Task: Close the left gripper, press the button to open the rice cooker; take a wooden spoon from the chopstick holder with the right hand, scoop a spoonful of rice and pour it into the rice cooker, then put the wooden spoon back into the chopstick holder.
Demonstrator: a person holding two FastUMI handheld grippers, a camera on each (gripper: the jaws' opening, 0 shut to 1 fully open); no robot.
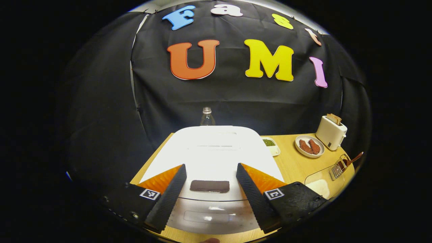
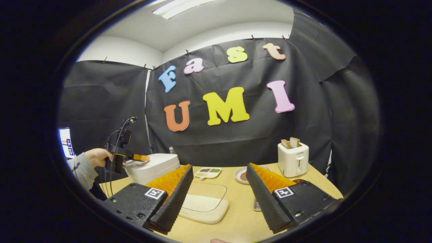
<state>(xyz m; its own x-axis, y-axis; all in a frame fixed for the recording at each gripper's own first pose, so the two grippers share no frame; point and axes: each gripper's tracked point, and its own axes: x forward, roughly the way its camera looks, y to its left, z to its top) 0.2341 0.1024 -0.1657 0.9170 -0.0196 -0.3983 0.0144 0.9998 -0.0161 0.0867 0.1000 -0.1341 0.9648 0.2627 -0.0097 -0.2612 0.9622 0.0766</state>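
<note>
Black cloth walls close in a wooden tabletop (image 2: pixel 236 219) that carries all the things. From the left gripper view, the left tool (image 1: pixel 210 192) hangs with its fingers spread wide, just above the front of the white rice cooker (image 1: pixel 212 152); the cooker's lid is down, and its dark button (image 1: pixel 209 186) lies between the two fingers, touched by neither. Beyond the cooker stands a clear bottle (image 1: pixel 207 117). To the tool's right sit a small dish of green bits (image 1: pixel 270 143), a plate with two reddish pieces (image 1: pixel 309 146), a toaster (image 1: pixel 330 132) and, nearer, the wire chopstick holder (image 1: pixel 338 168) with the wooden spoon (image 1: pixel 352 159) leaning out of it.

From the right gripper view, the right tool (image 2: pixel 219 199) is also spread open, pinching nothing, above a clear container of rice (image 2: pixel 204 207) that lies just ahead between its fingers. Far to its left a hand (image 2: pixel 98 157) holds the other tool at the cooker.
</note>
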